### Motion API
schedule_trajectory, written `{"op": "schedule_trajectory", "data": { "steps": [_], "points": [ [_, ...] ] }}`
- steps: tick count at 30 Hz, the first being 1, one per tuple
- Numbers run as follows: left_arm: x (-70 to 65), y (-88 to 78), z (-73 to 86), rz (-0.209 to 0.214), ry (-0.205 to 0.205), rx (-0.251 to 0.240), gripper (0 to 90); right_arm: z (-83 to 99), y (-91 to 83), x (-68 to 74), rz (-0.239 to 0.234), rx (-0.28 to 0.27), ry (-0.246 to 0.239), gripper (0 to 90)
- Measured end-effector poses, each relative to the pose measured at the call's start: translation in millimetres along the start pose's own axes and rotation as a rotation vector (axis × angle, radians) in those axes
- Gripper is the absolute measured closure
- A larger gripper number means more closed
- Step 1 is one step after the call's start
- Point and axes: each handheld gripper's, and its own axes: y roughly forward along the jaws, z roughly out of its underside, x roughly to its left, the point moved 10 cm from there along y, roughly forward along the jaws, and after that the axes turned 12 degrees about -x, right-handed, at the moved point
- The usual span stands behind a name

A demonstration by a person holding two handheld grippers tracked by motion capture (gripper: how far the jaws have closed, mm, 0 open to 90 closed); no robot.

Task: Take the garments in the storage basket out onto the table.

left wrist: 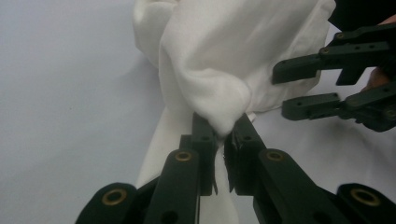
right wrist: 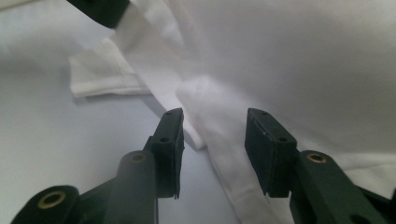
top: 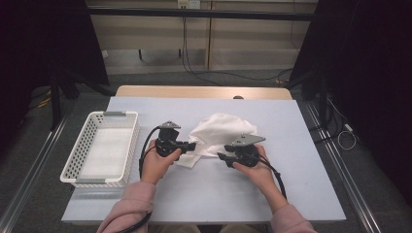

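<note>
Overhead, pale blue tabletop point(top: 301, 160) (dark curtains point(top: 379, 73) either side), grey floor point(top: 233, 76) beyond

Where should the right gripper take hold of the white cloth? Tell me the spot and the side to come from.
Grip the raised fold of the white cloth that lies just ahead of the open right gripper. Come in low from the cloth's right edge: that ridge stands up off the table, so the jaws can close across it. The left gripper already pinches the opposite side.
</note>
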Motion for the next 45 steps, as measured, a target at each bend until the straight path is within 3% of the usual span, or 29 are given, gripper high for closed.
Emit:
{"op": "schedule_trajectory", "data": {
  "steps": [12,13,16,19,24,25,27,28,35,43,45],
  "points": [
    [1.9,2.7,2.2,-0.001,-0.005,0.012,82.7,16.0,16.4,-9.4,0.013,0.078,-0.037,62.2],
    [0.6,4.1,1.6,0.019,-0.010,-0.002,82.6,16.0,17.1,-10.5,0.016,0.086,-0.051,62.3],
    [2.2,3.7,2.5,-0.004,-0.011,0.003,81.9,16.6,17.6,-9.4,0.022,0.101,-0.030,66.0],
    [3.1,3.6,3.5,-0.011,-0.003,0.008,80.7,15.7,18.3,-11.5,0.024,0.084,-0.041,78.8],
    [3.5,2.2,3.1,-0.008,0.000,0.000,77.5,14.7,16.6,-11.2,0.034,0.081,-0.023,82.5],
    [4.1,1.7,4.0,-0.009,0.002,0.007,77.3,14.2,15.1,-10.1,0.026,0.081,0.003,82.5],
    [5.7,1.7,4.0,-0.016,0.002,0.002,76.8,9.8,10.3,-8.9,0.007,0.060,0.051,82.6],
    [4.5,2.0,4.4,-0.012,-0.010,0.001,76.7,7.4,8.2,-8.9,0.003,0.049,0.058,82.6],
    [3.2,1.8,2.2,-0.014,0.006,-0.012,65.7,-15.5,-13.2,-15.2,0.014,-0.060,0.142,82.9],
    [4.0,4.6,6.7,-0.027,0.016,-0.003,40.2,-23.5,-19.9,-22.3,0.031,-0.107,0.176,83.0],
    [4.0,4.8,9.5,-0.025,0.026,0.010,39.8,-24.9,-20.5,-23.1,0.036,-0.113,0.183,83.0]
  ]
}}
